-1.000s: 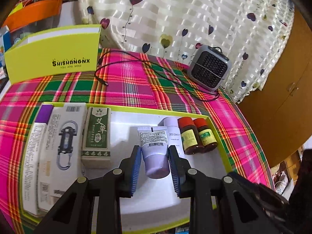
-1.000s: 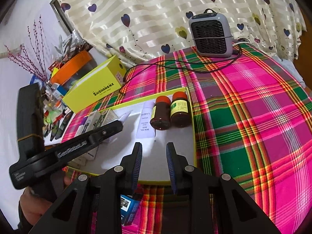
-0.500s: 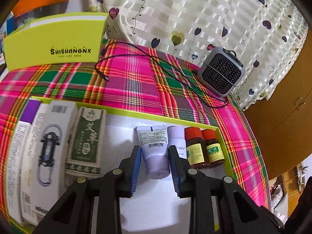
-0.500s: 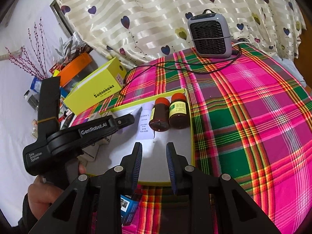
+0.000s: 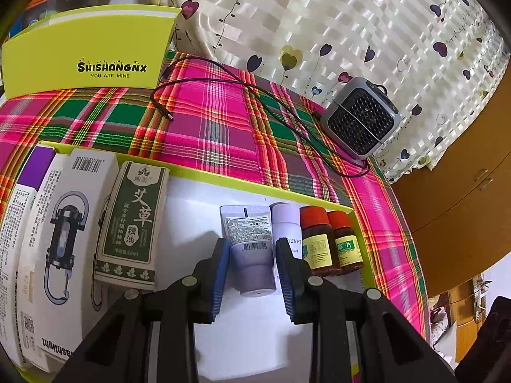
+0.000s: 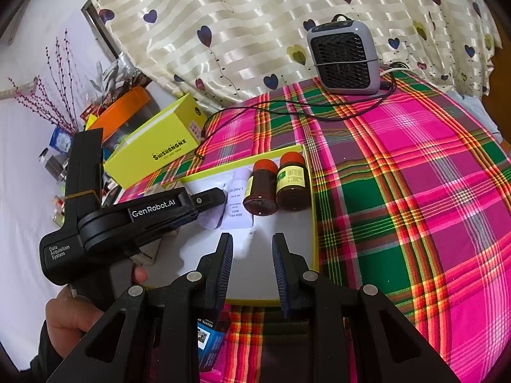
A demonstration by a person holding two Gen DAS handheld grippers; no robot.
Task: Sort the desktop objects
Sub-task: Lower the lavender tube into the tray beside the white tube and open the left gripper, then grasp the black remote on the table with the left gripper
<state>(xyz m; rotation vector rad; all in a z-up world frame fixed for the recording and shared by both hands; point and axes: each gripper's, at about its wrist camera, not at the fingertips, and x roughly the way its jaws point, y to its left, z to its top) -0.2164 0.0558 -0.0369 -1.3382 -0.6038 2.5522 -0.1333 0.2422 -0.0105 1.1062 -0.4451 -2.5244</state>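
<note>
The right gripper (image 6: 252,255) is hovering with its jaws apart and nothing between them, over the near part of a yellow-rimmed tray (image 6: 314,223). Inside the tray, two brown bottles (image 6: 276,188) with orange caps are lying side by side, touching, just beside a white tube (image 6: 236,204). At left, a hand (image 6: 76,312) is holding the left gripper (image 6: 207,199) over the tray. A grey heater (image 6: 343,59) is standing on the plaid-covered desk (image 6: 415,207)

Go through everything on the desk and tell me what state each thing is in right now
Left gripper: jaws around the purple tube.
Purple tube: lying flat in the tray, cap toward the camera.
Right gripper: open, empty.
Two brown bottles: capped, lying side by side.
Green box: closed, flat.
Tray: partly filled.
Cable: loose end unplugged.
</note>
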